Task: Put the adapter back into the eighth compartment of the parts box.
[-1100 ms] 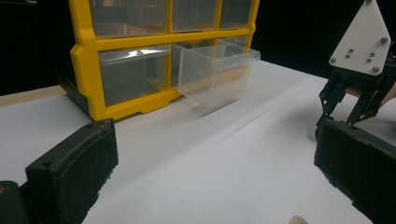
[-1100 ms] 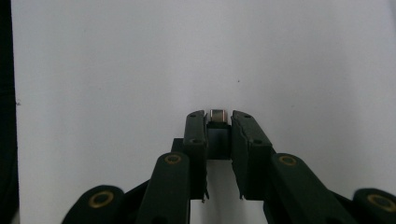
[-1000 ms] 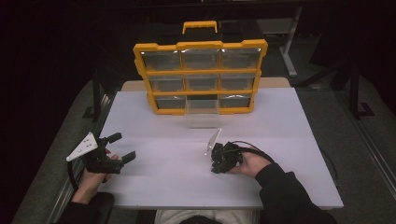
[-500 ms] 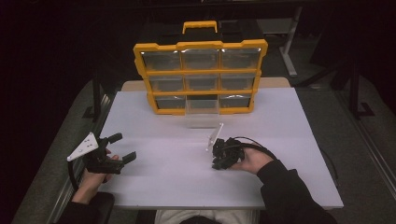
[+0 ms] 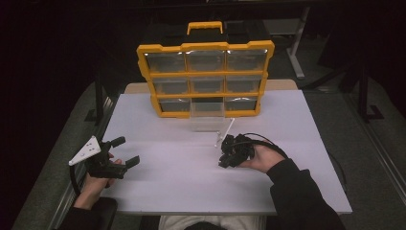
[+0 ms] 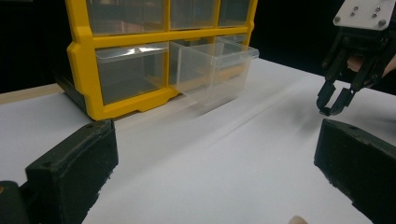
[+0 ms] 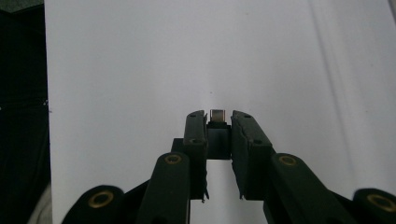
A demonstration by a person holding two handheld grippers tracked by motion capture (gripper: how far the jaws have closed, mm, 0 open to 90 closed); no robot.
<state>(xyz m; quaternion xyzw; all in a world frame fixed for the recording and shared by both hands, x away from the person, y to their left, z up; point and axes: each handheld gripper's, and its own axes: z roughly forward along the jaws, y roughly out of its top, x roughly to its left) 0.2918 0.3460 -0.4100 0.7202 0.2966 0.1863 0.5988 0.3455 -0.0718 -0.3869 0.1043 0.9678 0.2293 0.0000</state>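
Note:
A yellow organizer [image 5: 145, 76] with clear drawers stands upright at the back of the white table [image 5: 167, 187]. Its bottom middle drawer [image 5: 207, 116] is pulled out and looks empty in the left gripper view [image 6: 215, 70]. My right gripper [image 5: 224, 162] hangs over the table just in front of that drawer, tips pointing down. It is shut on a small black plug with a metal end [image 7: 217, 114]. From the left gripper view, the right gripper [image 6: 332, 108] hovers just above the surface. My left gripper [image 5: 127, 151] rests near the table's left edge, open, nothing between its jaws [image 6: 215, 163].
Cables trail from the right gripper across the table to the right [image 5: 277, 148]. Dark floor and table legs surround the table. White tabletop lies bare between the two grippers and in front of the organizer [image 6: 81, 60].
The right gripper has drifted slightly away from the person, toward the pulled-out drawer. The left gripper has stayed where it was.

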